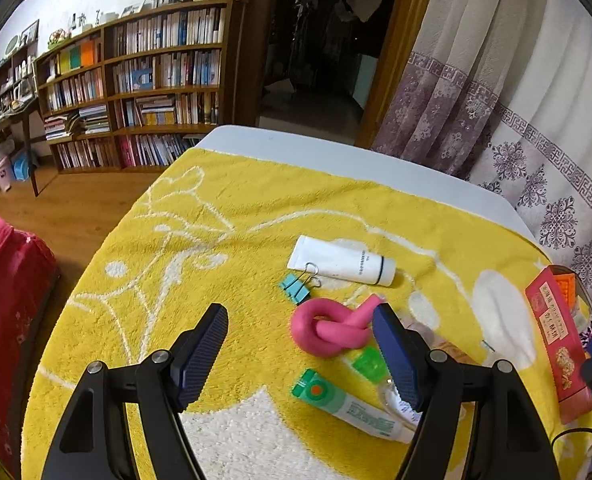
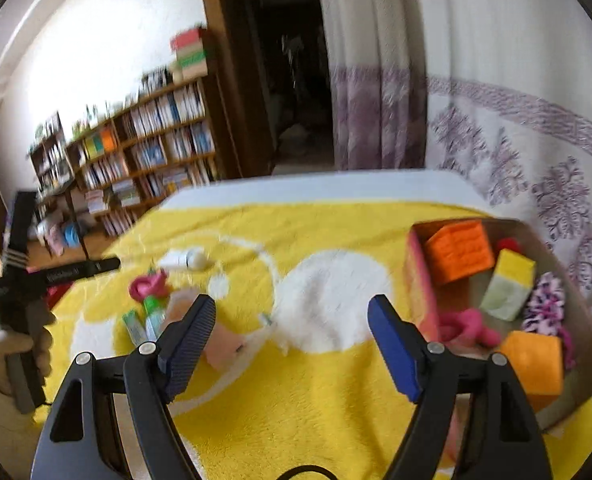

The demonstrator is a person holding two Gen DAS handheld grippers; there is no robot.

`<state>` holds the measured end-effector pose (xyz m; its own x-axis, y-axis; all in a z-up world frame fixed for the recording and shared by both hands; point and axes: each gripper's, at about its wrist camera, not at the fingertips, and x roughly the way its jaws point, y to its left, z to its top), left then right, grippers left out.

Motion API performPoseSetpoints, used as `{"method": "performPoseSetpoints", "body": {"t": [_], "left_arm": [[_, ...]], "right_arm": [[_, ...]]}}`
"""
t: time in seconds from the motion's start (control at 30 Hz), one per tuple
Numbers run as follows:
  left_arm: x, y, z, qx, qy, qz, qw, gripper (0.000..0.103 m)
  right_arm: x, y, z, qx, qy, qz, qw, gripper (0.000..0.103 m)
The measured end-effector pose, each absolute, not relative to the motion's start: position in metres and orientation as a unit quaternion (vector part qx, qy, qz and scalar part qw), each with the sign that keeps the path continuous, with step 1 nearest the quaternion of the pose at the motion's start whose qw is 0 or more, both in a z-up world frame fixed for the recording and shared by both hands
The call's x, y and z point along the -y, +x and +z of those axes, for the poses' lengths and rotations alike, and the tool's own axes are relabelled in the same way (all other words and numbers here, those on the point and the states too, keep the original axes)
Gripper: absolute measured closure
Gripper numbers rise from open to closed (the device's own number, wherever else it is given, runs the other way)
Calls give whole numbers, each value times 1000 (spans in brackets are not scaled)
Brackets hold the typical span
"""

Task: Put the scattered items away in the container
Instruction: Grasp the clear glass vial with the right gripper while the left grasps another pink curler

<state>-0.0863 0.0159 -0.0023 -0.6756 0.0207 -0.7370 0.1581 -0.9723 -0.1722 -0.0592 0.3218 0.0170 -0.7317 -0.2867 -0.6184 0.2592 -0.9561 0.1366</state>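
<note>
Scattered items on yellow towel (image 1: 224,208) — green-capped tube (image 1: 348,404), pink knot toy (image 1: 328,330), teal binder clip (image 1: 296,286), white tube (image 1: 342,260). Left gripper (image 1: 302,354) wide, empty; right gripper (image 2: 292,342) wide, empty. Cardboard box (image 2: 416,280) far right — holding blocks.

My left view is sharp and evenly lit by soft daylight; the yellow towel (image 1: 224,248) glows bright with barely any shadow. My right view is smeared by motion blur, worst on the bookshelf (image 2: 144,152) at nine o'clock. Both views bulge at the rim, with black corners. The doorway (image 1: 320,40) at twelve o'clock stays dark.
</note>
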Motion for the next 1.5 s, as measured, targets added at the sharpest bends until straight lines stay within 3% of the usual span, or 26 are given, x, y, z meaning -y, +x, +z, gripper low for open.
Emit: {"method": "performPoseSetpoints", "body": {"t": [0.07,0.2,0.67,0.9,1.17,1.5], "left_arm": [[-13,-88,-7,-113,405,-906,39,27],[-4,-90,-13,-124,410,-903,42,27],[-4,-99,-33,-124,433,-892,41,27],[-2,-100,-39,-126,435,-891,42,27],[-3,-102,-43,-133,435,-890,31,27],[-37,-119,-37,-66,448,-891,17,27]], "right_arm": [[-310,-69,6,-7,357,-922,151,22],[-292,-80,-15,-50,393,-904,162,46],[-273,-117,-56,-86,464,-862,185,62],[-286,-123,-56,-62,460,-869,171,91],[-301,-123,-49,-4,451,-875,177,91],[-305,-115,-36,14,427,-885,186,91]]}}
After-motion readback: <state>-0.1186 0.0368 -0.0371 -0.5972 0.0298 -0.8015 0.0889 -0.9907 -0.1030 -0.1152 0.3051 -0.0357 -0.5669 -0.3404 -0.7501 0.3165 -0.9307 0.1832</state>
